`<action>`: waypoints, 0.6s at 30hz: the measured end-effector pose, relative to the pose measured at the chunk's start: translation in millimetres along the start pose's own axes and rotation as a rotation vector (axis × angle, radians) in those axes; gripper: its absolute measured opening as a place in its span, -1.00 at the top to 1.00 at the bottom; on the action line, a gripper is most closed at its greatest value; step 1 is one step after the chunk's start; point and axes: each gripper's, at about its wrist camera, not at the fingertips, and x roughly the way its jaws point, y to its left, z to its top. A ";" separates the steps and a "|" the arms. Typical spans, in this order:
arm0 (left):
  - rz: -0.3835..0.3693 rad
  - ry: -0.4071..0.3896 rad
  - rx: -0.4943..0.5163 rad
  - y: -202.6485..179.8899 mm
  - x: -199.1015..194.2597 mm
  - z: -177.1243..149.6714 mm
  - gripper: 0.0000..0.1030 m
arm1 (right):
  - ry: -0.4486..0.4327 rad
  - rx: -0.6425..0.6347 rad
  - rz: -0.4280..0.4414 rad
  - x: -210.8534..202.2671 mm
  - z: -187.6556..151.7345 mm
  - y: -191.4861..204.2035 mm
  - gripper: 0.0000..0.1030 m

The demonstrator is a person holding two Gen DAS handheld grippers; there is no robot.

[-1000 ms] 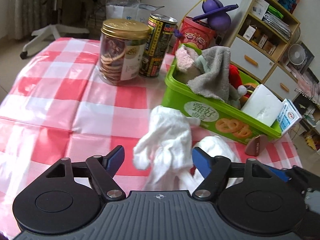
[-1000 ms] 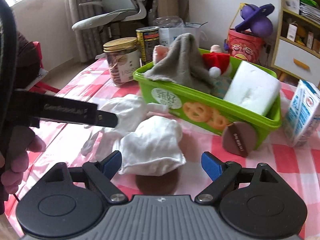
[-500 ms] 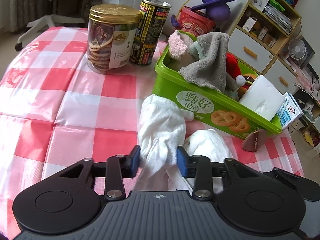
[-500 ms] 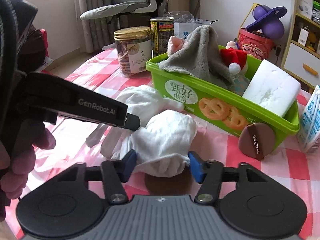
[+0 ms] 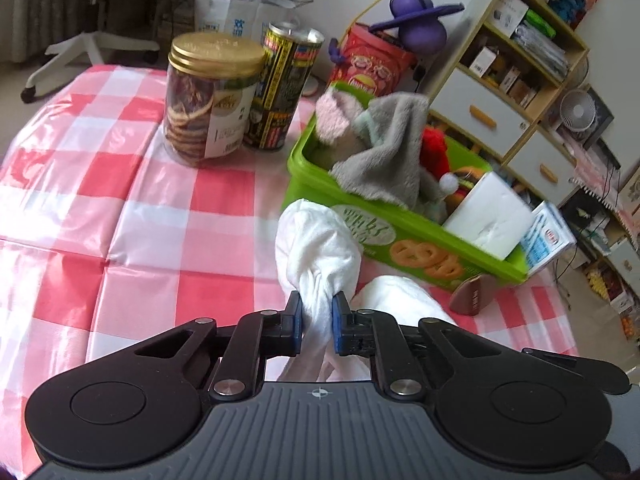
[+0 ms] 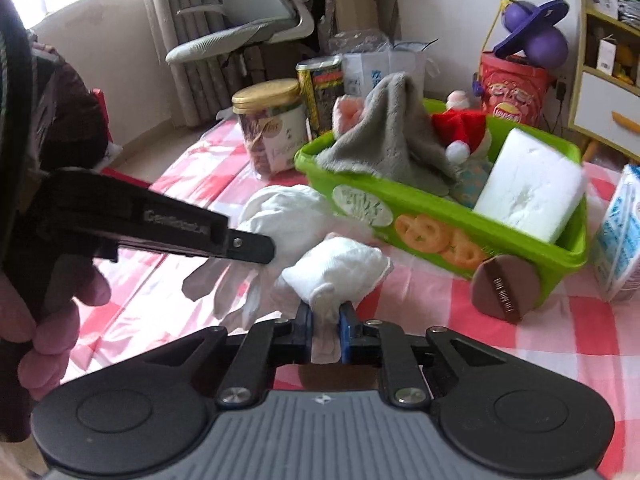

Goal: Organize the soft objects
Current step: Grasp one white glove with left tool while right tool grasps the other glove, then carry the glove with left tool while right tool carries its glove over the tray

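Observation:
Two white gloves lie on the red-checked tablecloth in front of a green bin (image 5: 404,236). My left gripper (image 5: 317,320) is shut on the left white glove (image 5: 316,248), its jaws still closing and bunching the cloth. The other white glove (image 5: 396,292) lies just to its right. In the right wrist view my right gripper (image 6: 325,332) is closing too, pinched on that second white glove (image 6: 336,264). The left gripper (image 6: 260,248) reaches in from the left over the first glove (image 6: 280,212). The bin (image 6: 424,216) holds a grey towel (image 6: 384,136), a red hat and a white foam block.
A cookie jar (image 5: 212,100) and a tall tin (image 5: 284,84) stand behind the gloves. A brown disc (image 6: 504,284) leans on the bin's front and a milk carton (image 6: 618,236) stands to its right. A person's hand (image 6: 48,320) holds the left gripper. Shelves and an office chair lie beyond.
Both grippers went from wide open around the gloves to pinched tight on them. Each glove is now bunched up between the pads.

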 end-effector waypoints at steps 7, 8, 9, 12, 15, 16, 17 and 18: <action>-0.034 -0.074 -0.009 -5.4 -27.9 6.4 0.80 | -0.082 0.132 -0.012 -29.8 9.6 -22.8 1.00; -0.039 -0.082 -0.016 -5.8 -30.2 7.6 0.80 | -0.093 0.156 -0.011 -33.1 11.1 -27.2 1.00; -0.045 -0.089 -0.023 -6.0 -32.3 9.0 0.80 | -0.103 0.184 -0.011 -36.2 12.4 -32.3 1.00; -0.063 -0.110 -0.041 -7.7 -36.8 12.1 0.80 | -0.127 0.241 -0.017 -43.2 15.0 -43.0 1.00; -0.086 -0.124 -0.043 -13.0 -37.4 17.6 0.81 | -0.158 0.286 -0.009 -51.6 19.0 -51.4 1.00; -0.092 -0.132 -0.029 -16.6 -36.6 20.3 0.81 | -0.169 0.300 -0.005 -53.9 20.6 -53.4 1.00; -0.094 -0.141 -0.013 -20.0 -35.1 23.1 0.81 | -0.182 0.315 0.000 -56.0 22.6 -55.9 1.00; -0.096 -0.148 0.002 -24.0 -32.4 26.8 0.81 | -0.194 0.334 0.007 -58.2 25.0 -58.6 1.00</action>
